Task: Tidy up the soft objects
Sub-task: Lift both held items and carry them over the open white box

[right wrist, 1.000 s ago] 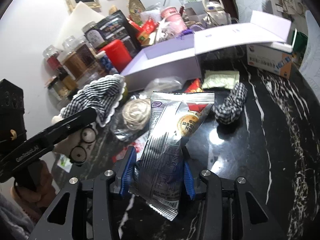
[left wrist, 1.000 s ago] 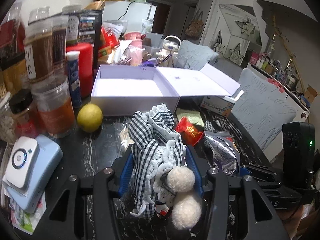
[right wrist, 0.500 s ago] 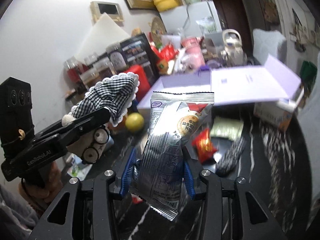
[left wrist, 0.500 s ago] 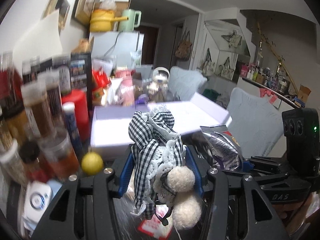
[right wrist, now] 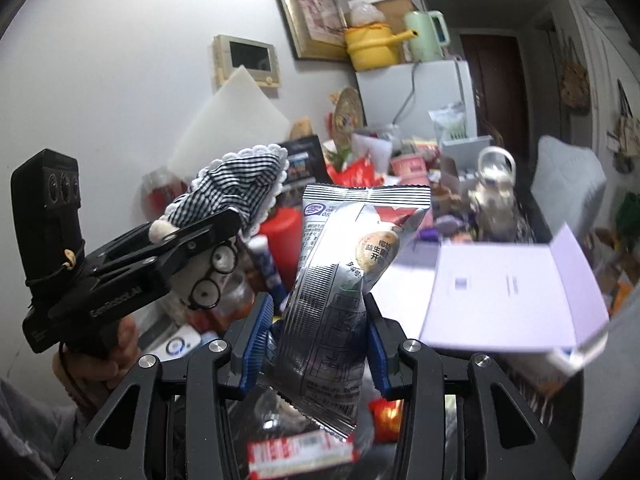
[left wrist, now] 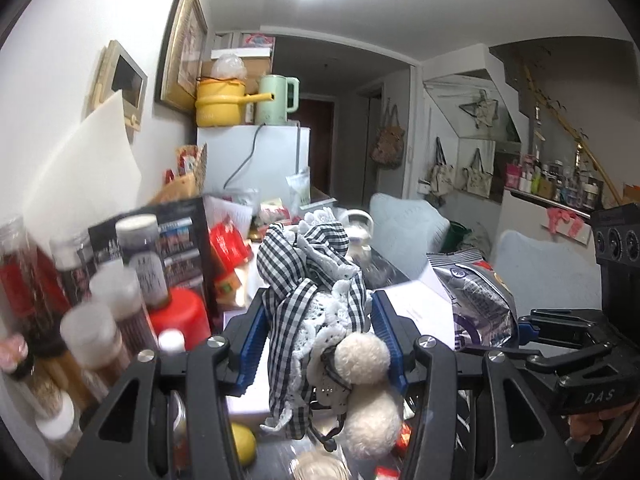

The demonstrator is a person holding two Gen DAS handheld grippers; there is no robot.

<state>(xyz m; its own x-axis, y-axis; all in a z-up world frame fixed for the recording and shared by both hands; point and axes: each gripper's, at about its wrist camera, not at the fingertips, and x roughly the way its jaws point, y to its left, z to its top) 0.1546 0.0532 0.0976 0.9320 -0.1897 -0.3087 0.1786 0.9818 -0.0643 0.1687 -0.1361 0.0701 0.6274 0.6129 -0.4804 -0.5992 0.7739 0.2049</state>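
Observation:
A black-and-white gingham plush doll (left wrist: 304,272) with lace trim and cream pompom feet is clamped between the blue pads of my left gripper (left wrist: 316,320), held up above the table. From the right wrist view the same doll (right wrist: 236,184) sticks out of the left gripper (right wrist: 204,232) at the left. My right gripper (right wrist: 318,320) is shut on a silver foil snack packet (right wrist: 340,280) that stands upright between its pads. In the left wrist view that packet (left wrist: 476,300) shows at the right. The open lavender box (right wrist: 504,288) lies below and beyond both.
Spice jars (left wrist: 112,320) and a red canister (left wrist: 180,316) crowd the left, with a lemon (left wrist: 244,440) low down. A white fridge (left wrist: 260,152) carries a yellow pot and a green kettle. Red snack packets (right wrist: 384,416) lie on the black table. A hand (right wrist: 108,356) grips the left tool.
Both grippers have risen with their loads still held. The table, the box and the jars have dropped lower in both views, and the wall and the ceiling now fill the top.

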